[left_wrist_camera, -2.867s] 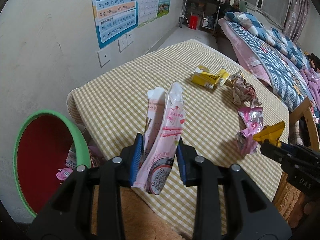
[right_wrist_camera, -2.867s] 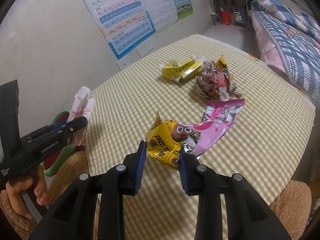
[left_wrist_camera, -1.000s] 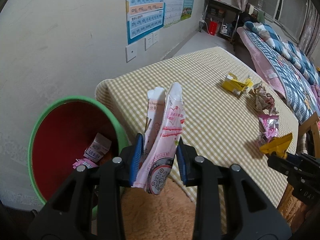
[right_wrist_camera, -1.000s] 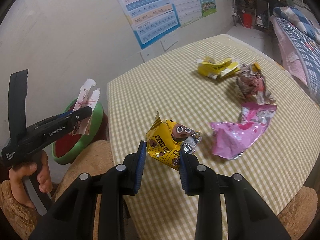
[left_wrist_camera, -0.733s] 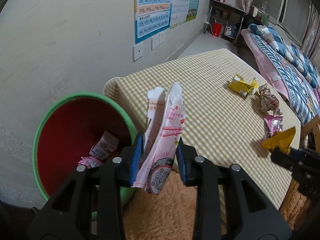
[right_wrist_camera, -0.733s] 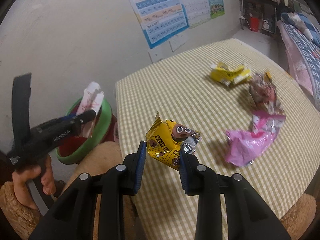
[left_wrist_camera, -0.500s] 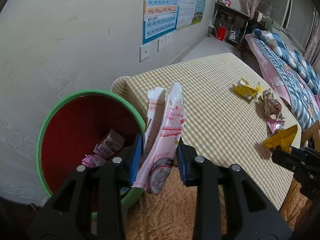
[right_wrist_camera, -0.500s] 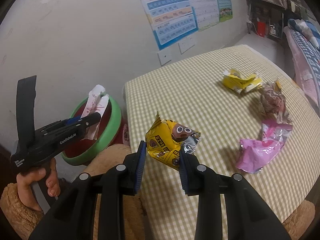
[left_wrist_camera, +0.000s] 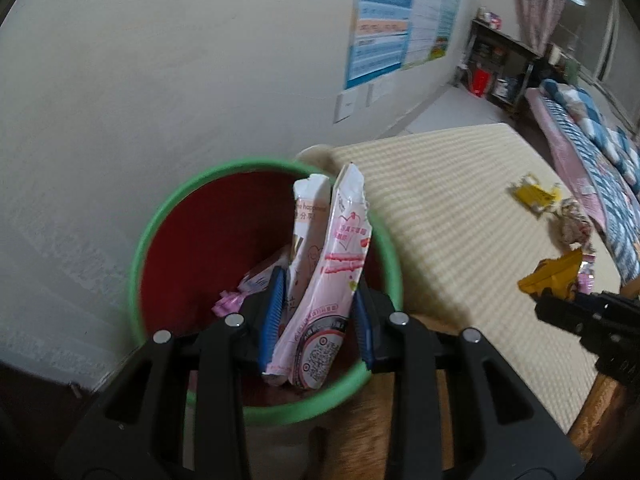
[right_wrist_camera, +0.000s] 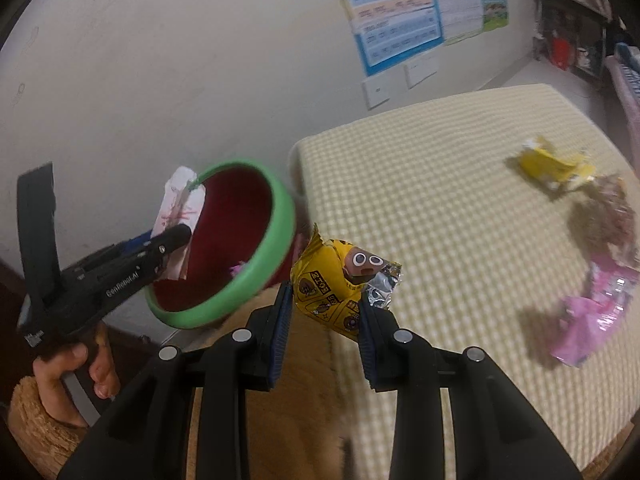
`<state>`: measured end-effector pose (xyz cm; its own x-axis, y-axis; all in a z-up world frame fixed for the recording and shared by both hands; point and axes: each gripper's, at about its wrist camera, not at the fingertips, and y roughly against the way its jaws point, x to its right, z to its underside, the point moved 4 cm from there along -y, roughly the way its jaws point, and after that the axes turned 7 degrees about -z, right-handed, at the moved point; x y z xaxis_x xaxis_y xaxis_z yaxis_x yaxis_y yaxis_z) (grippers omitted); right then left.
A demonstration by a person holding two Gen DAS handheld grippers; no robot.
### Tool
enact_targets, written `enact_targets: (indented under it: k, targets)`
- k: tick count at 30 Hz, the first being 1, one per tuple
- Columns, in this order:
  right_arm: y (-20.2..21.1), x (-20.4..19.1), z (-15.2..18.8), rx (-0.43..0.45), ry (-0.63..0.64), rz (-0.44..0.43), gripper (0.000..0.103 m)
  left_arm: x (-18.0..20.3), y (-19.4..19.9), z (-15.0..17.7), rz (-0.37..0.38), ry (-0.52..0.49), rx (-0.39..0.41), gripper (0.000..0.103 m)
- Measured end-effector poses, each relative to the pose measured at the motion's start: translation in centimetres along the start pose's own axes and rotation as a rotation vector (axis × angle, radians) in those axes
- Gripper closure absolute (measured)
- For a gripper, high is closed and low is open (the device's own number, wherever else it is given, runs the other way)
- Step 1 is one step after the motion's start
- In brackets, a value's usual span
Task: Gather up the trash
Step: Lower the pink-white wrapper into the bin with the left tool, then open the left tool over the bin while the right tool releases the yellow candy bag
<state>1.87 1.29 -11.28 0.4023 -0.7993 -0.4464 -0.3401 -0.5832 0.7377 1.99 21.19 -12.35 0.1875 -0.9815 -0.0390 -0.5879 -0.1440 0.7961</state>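
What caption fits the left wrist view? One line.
Left claw holds pink wrappers above the green-rimmed bin.

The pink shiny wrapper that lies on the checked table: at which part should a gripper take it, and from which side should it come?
Probably from above, at the raised crumpled end of the pink wrapper nearest the brown crumpled wrapper. The rest seems to lie flat on the table, offering little edge, while the bunched foil stands up enough for two fingers to close across it. The view is blurred, so this is a guess.
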Motion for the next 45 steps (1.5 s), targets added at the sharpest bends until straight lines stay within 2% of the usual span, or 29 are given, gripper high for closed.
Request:
enact_targets:
  k: [7,12,16,17,18,19,20,21,26,31,34,37,40,41,42,45]
  targets:
    - [-3.4,-4.2,-2.1,-0.052,0.052,-0.086,0.072,-4.0,-1.8,1.4,-0.055,0.057,-0.051,0.072]
    - [-6.4,-6.8,-3.7,-0.109,0.022,-0.196,0.072,-5.8,-2.8,2.2,-0.079,0.081,-0.086,0.072]
    - [-7.7,-7.7,-5.2,-0.108,0.012,-0.232,0.069,-6.6,-3.3,2.8,-0.092,0.094,-0.110,0.071]
    - [-7.8,-7.8,-5.5,-0.103,0.007,-0.236,0.064,-6.8,-3.5,2.9,-0.102,0.102,-0.117,0.066]
    - [-7.9,-7.9,-5.8,-0.098,0.000,-0.242,0.055,-7.0,-3.7,3.0,-0.103,0.113,-0.122,0.056]
    - [-7.8,-7.8,-6.4,-0.085,-0.009,-0.244,0.051,-7.1,-3.8,3.0,-0.103,0.122,-0.122,0.049]
    - [-7.7,-7.8,-6.6,-0.072,-0.010,-0.242,0.050,-7.2,-3.8,3.0,-0.099,0.134,-0.119,0.043]
    - [-7.4,-7.5,-6.8,-0.060,-0.007,-0.234,0.049,-7.2,-3.8,3.0,-0.093,0.141,-0.119,0.043]
    - [-5.3,-4.5,-6.7,-0.009,-0.012,-0.132,0.047,-6.6,-3.6,2.9,-0.090,0.127,-0.114,0.040]
    - [-1.3,1.3,-5.9,0.058,-0.076,0.020,0.047,-5.5,-3.3,2.6,-0.083,0.100,-0.104,0.040]
    - [1.8,5.7,-4.7,0.123,-0.125,0.142,0.038,-5.1,-3.1,2.2,-0.085,0.087,-0.094,0.040]
    - [5.1,10.8,-2.7,0.191,-0.220,0.271,0.037,-4.4,-3.0,1.8,-0.090,0.076,-0.083,0.040]
    - [7.6,15.7,-0.4,0.216,-0.339,0.368,0.036,-3.3,-3.0,1.4,-0.083,0.065,-0.079,0.040]
    - [8.6,17.2,0.5,0.223,-0.379,0.394,0.035,-2.8,-2.9,1.2,-0.077,0.057,-0.077,0.040]
    - [9.3,19.0,1.5,0.230,-0.431,0.425,0.030,-2.3,-2.8,1.0,-0.073,0.050,-0.074,0.040]
    - [10.8,22.0,4.3,0.257,-0.563,0.420,0.028,0.1,-2.1,0.7,-0.055,0.001,-0.055,0.040]
